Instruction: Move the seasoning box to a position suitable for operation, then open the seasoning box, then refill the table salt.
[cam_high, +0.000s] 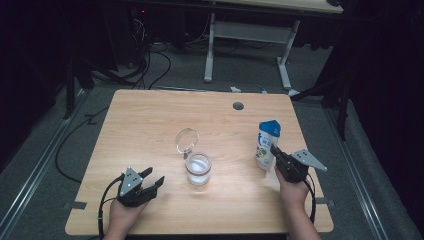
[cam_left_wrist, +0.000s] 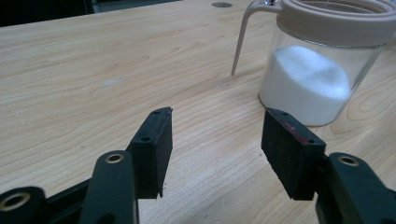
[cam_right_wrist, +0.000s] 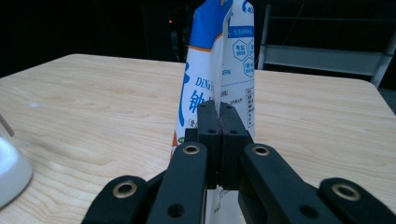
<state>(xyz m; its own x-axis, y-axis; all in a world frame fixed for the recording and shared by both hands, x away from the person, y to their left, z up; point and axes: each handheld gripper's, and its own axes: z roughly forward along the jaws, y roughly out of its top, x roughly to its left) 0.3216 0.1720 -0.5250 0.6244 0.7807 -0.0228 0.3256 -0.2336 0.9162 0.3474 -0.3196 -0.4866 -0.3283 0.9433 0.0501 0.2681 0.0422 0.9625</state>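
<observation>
The right hand-held gripper (cam_right_wrist: 219, 109) is clamped on a thin seam of the pouch (cam_high: 267, 144), standing near the counter's (cam_high: 150, 120) right edge. That pinch could slip, spilling it. The left hand-held gripper (cam_left_wrist: 215, 128) hangs open beside the jar (cam_left_wrist: 322, 60).

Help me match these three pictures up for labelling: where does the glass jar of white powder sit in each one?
High view: the glass jar stands mid-table, lid flipped open, between the left gripper and the pouch.
Left gripper view: upper right, beyond the open jaws.
Right gripper view: a sliver at the lower left edge.
Shared landmark: the light wooden table.
</observation>
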